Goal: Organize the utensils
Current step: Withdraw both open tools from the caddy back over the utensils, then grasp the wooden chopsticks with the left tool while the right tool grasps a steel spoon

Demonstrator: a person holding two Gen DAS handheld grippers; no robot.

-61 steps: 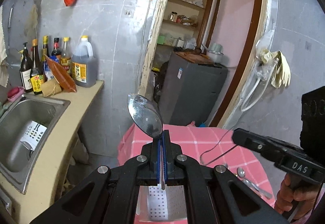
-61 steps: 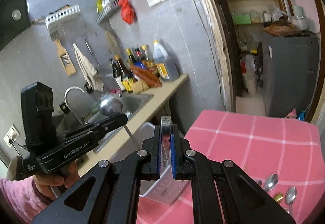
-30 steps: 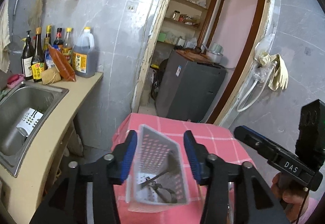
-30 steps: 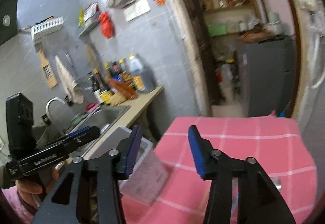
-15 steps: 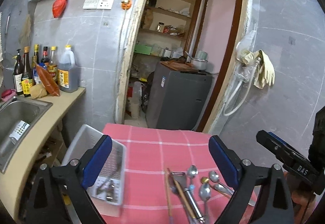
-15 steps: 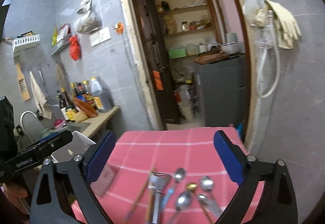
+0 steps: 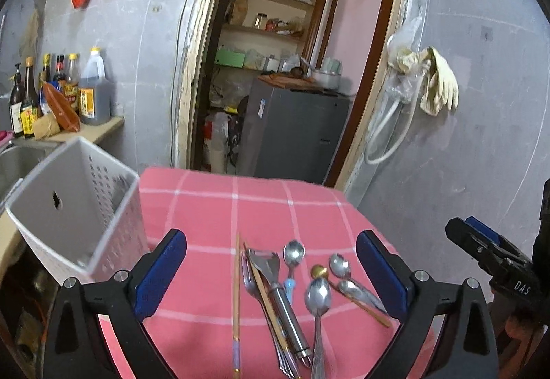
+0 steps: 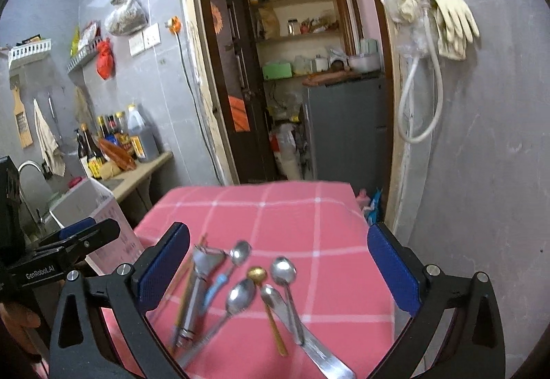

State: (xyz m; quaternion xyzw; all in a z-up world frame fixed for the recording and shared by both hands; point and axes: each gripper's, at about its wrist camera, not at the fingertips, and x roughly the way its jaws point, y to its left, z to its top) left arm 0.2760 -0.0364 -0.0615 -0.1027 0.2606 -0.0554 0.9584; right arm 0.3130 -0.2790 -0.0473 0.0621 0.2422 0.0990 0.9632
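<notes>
Utensils [image 7: 295, 296] loose on pink cloth [image 7: 220, 207] | white basket [image 7: 75, 207] at left edge, spoon dropped in seconds ago | left gripper [image 7: 271, 272] and right gripper [image 8: 278, 265] both now spread wide, empty, swung above pile | next pickup pending

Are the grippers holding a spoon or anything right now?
No. The left gripper and the right gripper are both wide open with nothing between their pads. The spoons lie loose on the pink tablecloth.

Both hand-held grippers [image 7: 271, 270] [image 8: 278, 262] now open, seemingly empty
</notes>
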